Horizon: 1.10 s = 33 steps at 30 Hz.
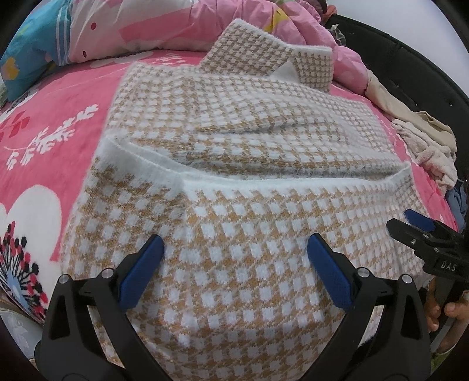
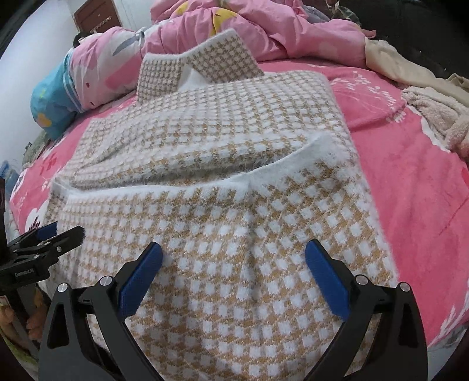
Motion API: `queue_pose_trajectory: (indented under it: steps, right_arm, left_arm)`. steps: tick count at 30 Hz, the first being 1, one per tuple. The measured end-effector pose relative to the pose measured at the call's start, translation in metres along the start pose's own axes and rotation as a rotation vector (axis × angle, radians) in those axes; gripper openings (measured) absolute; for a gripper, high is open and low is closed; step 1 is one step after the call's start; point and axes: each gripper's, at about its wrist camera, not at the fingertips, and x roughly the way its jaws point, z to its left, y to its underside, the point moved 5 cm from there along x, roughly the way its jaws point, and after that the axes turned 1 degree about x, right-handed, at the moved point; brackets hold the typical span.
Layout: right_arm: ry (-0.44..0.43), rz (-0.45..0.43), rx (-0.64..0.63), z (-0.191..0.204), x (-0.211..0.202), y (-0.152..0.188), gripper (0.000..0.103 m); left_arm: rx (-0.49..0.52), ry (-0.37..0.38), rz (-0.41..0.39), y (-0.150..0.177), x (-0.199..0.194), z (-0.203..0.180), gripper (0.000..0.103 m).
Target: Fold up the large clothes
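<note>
A tan-and-white houndstooth knit sweater (image 1: 234,146) (image 2: 219,146) lies on the pink bed blanket (image 1: 73,117) (image 2: 410,190). Its near part is folded up over the body, and the fuzzy white hem band (image 1: 263,178) (image 2: 234,175) runs across the middle. The collar (image 1: 263,52) (image 2: 190,64) is at the far end. My left gripper (image 1: 234,252) hovers open over the near folded layer, with nothing between its fingers. My right gripper (image 2: 234,249) is also wide open over the same layer, nearer its right side. Each gripper shows at the edge of the other's view: the right gripper (image 1: 410,222), the left gripper (image 2: 61,231).
A crumpled pink quilt (image 1: 176,23) (image 2: 278,29) and a blue pillow (image 1: 26,58) (image 2: 49,99) lie at the far end of the bed. Beige clothes (image 1: 422,137) (image 2: 425,96) are heaped at the right edge. A person's hand (image 1: 439,310) holds the right gripper's handle.
</note>
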Motion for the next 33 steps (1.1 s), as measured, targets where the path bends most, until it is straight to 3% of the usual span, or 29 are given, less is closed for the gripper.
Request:
queue_pose_trajectory:
  steps: [33]
  right_arm:
    - [-0.001, -0.003, 0.000, 0.0010, 0.0026, 0.0019, 0.097]
  left_arm:
    - [-0.034, -0.012, 0.030, -0.0030, 0.0023, 0.0028, 0.095]
